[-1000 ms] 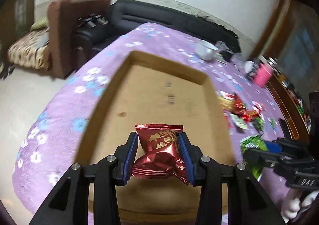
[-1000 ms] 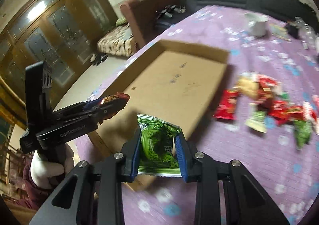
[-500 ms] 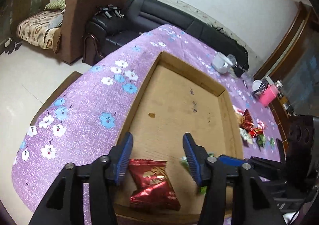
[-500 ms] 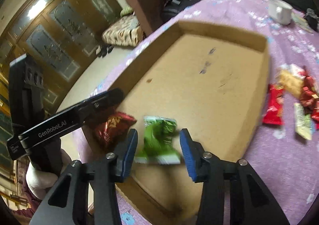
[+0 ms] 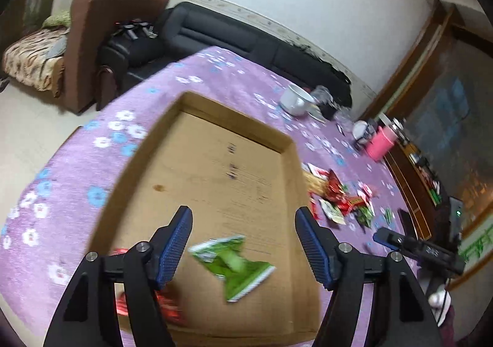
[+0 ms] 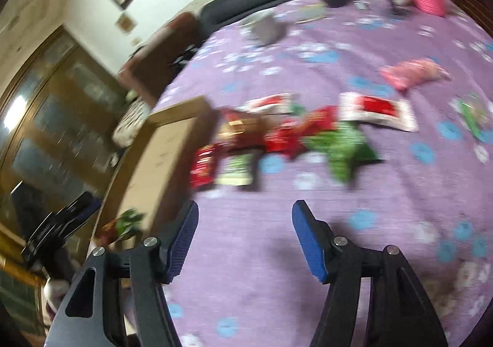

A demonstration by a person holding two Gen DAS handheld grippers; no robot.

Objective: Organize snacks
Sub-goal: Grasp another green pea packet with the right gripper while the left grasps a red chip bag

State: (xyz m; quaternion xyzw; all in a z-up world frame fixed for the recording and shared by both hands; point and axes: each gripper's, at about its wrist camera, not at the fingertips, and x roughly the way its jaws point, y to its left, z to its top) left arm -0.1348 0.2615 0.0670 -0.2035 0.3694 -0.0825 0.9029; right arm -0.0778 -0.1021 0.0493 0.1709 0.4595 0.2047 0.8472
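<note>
Pointing steeply down over the shallow cardboard tray (image 5: 215,162), the left tool (image 5: 243,242) has just been opening and now stands wide, its ribbed blue pads (image 5: 174,247) clear of everything; a crinkled green snack packet (image 5: 234,264) lies flat on the tray floor between them, untouched, and a glossy red packet (image 5: 166,304) lies partly hidden behind the left finger. Angled down over the purple flower-print table (image 6: 277,254), the right tool (image 6: 245,239) has likewise just been opening and stands wide with nothing between its jaws. Ahead of it, a blurred heap of red and green foil snack packets (image 6: 277,137) rests on the cloth just beside the tray wall (image 6: 172,119)
</note>
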